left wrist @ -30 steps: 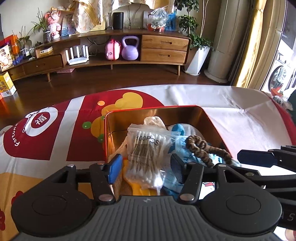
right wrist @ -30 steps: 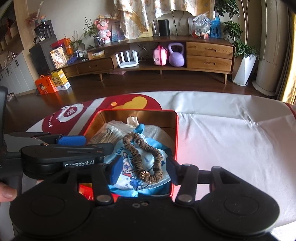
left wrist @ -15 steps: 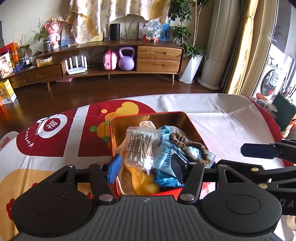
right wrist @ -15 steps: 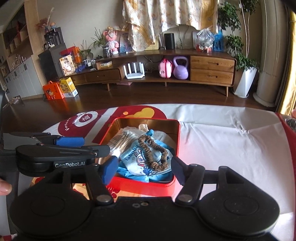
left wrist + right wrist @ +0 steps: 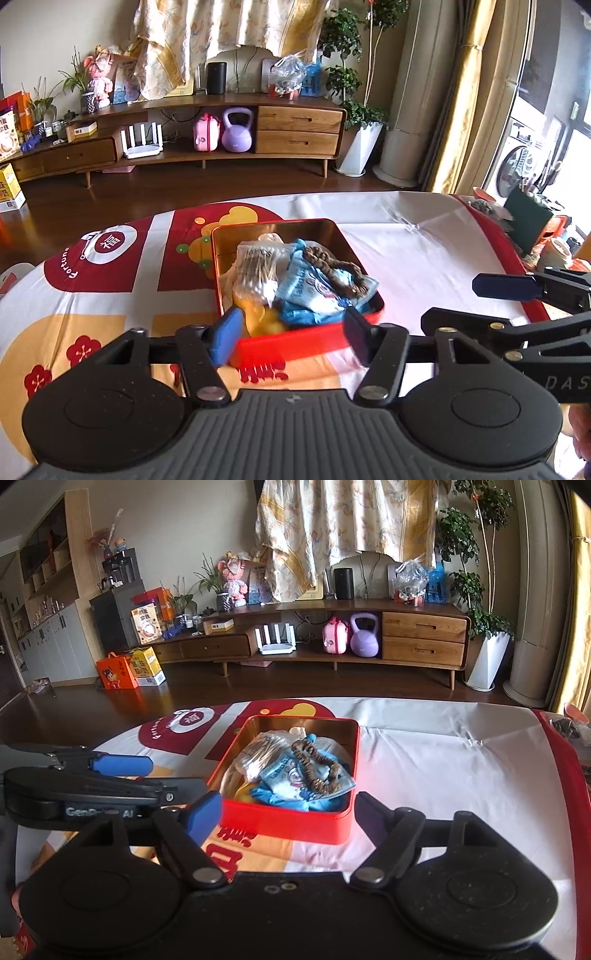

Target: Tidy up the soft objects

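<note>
A red tin box (image 5: 295,341) (image 5: 288,821) with a gold inside sits on the patterned tablecloth. In it lie a bag of cotton swabs (image 5: 256,271) (image 5: 258,755), a blue printed pack (image 5: 314,291) (image 5: 291,779), a brown scrunchie (image 5: 338,271) (image 5: 314,768) on top, and something yellow (image 5: 264,319). My left gripper (image 5: 290,336) is open and empty, just in front of the box. My right gripper (image 5: 290,816) is open and empty, also in front of the box. Each gripper shows in the other's view, left (image 5: 122,766) and right (image 5: 506,286).
The table is covered by a white, red and yellow cloth (image 5: 406,251) (image 5: 424,746). Small items (image 5: 528,221) sit at its far right edge. Beyond lies a wooden floor and a low wooden cabinet (image 5: 332,635) with a kettlebell (image 5: 364,635).
Both grippers have pulled back and up from the box, which now looks smaller and fully in view. The contents have not moved. Both stay open.
</note>
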Tool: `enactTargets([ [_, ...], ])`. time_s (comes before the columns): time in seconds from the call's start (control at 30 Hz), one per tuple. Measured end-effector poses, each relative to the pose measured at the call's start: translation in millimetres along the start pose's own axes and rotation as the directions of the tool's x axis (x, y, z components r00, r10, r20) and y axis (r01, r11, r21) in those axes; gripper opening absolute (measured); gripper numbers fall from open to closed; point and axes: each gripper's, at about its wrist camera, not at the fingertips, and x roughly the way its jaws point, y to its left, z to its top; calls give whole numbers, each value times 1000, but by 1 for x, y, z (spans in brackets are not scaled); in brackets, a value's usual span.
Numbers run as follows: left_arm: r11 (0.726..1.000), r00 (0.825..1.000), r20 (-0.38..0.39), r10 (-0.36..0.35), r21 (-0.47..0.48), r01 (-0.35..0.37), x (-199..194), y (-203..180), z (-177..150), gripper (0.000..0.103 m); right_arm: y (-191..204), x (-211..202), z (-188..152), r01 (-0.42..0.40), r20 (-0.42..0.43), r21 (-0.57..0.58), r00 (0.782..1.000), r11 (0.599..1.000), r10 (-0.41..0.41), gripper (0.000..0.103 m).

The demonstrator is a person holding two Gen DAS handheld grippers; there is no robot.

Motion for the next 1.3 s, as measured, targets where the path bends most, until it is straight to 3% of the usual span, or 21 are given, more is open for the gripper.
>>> enactTargets([
  [0.03,1000,1000,8,-5,-1,5,-5,-1,-3,74,1,-3,-2,0,5,-2,1000,1000,0,81],
  [0.23,1000,999,32,-20,-3,20,-30,-3,-19,74,6,-25,-16,-7,44,-6,999,1000,7,89],
  [0.33,1000,999,43,-22,-4,22,-42,-5,-28,80,6,-31,-22,-1,55,-3,999,1000,1,93],
  [0.43,999,998,61,-34,-7,34,-53,-6,-36,82,6,-39,-30,-3,73,9,997,1000,2,102],
  [0.67,1000,996,88,-17,-2,17,-73,-11,-52,85,13,-55,-45,-19,102,5,995,1000,18,103],
  [0.8,1000,996,91,-20,-13,21,-82,-12,-62,97,15,-64,-52,-27,115,21,993,999,25,103],
  [1.3,1000,992,122,-15,-15,17,-111,-15,-92,97,21,-83,-75,-15,122,-6,992,1000,16,103],
])
